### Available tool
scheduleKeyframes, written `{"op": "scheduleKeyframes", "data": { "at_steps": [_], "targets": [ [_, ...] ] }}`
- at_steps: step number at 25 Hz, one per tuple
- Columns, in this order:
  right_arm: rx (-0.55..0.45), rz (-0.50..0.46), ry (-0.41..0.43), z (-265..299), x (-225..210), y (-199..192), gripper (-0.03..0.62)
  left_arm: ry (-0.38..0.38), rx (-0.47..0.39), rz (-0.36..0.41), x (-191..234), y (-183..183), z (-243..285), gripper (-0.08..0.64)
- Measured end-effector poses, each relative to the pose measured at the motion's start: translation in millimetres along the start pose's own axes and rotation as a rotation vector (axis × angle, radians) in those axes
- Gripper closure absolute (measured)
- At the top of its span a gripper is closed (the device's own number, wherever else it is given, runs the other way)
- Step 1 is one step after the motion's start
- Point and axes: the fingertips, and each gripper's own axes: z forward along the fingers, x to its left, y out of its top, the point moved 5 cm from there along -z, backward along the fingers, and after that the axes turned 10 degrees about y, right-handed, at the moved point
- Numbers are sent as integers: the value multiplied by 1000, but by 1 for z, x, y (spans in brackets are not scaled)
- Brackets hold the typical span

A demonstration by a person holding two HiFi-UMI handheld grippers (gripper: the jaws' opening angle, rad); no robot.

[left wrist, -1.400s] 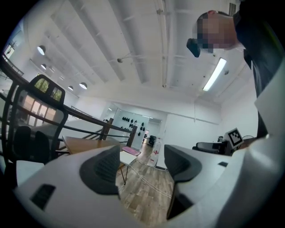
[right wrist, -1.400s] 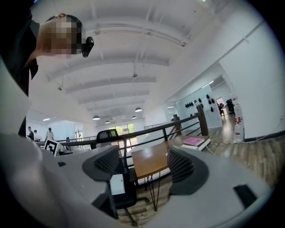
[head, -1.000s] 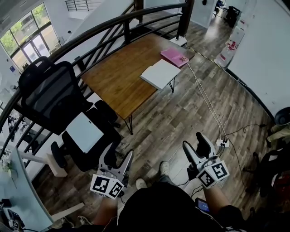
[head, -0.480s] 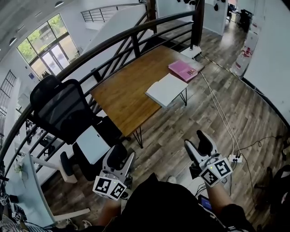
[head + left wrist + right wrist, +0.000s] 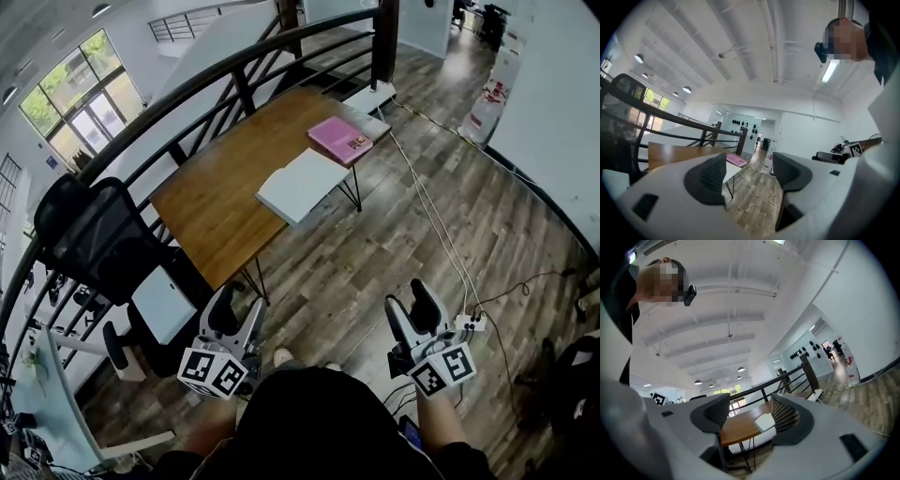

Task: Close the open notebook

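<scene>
The open notebook (image 5: 302, 183) lies white and spread flat at the near edge of a wooden table (image 5: 225, 187), with a pink book (image 5: 339, 139) just beyond it. Both grippers are held level over the floor, well short of the table. My left gripper (image 5: 237, 307) is open with nothing between its jaws; past them I see a sliver of the notebook (image 5: 730, 169) and the pink book (image 5: 737, 160). My right gripper (image 5: 409, 298) has its jaws closing, still apart and with nothing between them, and the notebook (image 5: 764, 422) shows far off in the gap.
A black office chair (image 5: 94, 244) with a white pad (image 5: 164, 305) on its seat stands left of the table. A dark railing (image 5: 187, 80) curves behind the table. A cable (image 5: 441, 234) runs over the wood floor to a power strip (image 5: 469, 325) near my right gripper.
I have walked across the floor with both grippers carried along. The table and notebook now sit further left in the head view, and the chair has shifted left too.
</scene>
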Motion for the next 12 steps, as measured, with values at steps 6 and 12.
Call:
{"op": "scheduleKeyframes", "data": {
  "at_steps": [6,12],
  "targets": [
    [-1,37,-35,-9,-30,-1,325,2,45,-2,-16,-10,30,258],
    [-3,42,-76,-13,-48,-3,333,-11,101,-12,-11,-27,65,258]
  ]
}}
